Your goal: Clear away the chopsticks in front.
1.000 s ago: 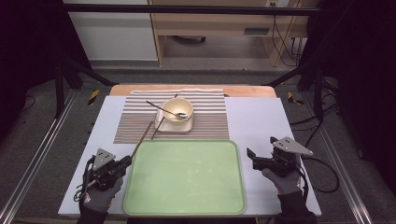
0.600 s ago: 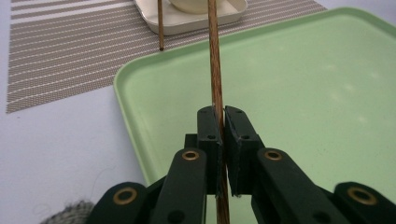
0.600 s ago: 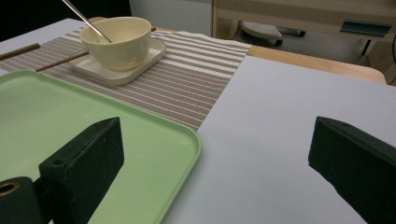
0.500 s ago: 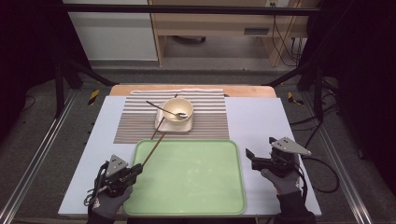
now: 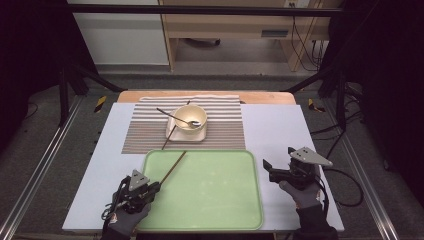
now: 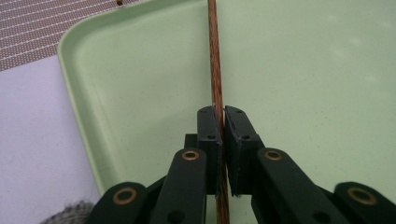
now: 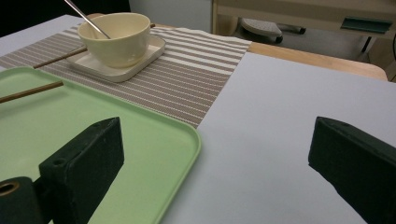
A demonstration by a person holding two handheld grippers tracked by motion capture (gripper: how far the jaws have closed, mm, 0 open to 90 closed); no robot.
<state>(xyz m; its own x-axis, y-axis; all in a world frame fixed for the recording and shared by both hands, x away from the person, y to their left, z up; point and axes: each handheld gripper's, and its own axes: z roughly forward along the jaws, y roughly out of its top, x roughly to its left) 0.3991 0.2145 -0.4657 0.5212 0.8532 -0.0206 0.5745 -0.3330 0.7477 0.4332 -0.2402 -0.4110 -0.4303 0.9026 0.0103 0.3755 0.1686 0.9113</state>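
A thin brown chopstick (image 5: 171,168) lies slanted over the front-left part of the green tray (image 5: 220,210). My left gripper (image 5: 153,188) is shut on its near end. In the left gripper view the jaws pinch the chopstick (image 6: 214,56) just above the tray floor (image 6: 130,93). My right gripper (image 5: 268,170) hovers open and holds nothing, just right of the tray. In the right gripper view, its wide-apart jaws frame the gripper's gap (image 7: 219,144) over the tray corner (image 7: 187,135) and the white table.
A cream bowl (image 5: 190,117) with a metal spoon (image 5: 175,117) stands on a square plate (image 5: 172,134) on the striped placemat (image 5: 225,130). A second chopstick (image 5: 169,137) lies on the mat against the plate. The table's wooden far edge (image 5: 260,97) lies beyond.
My left gripper has moved right and toward the person, carrying the chopstick from beside the tray to over its front-left part. The right gripper has barely shifted.
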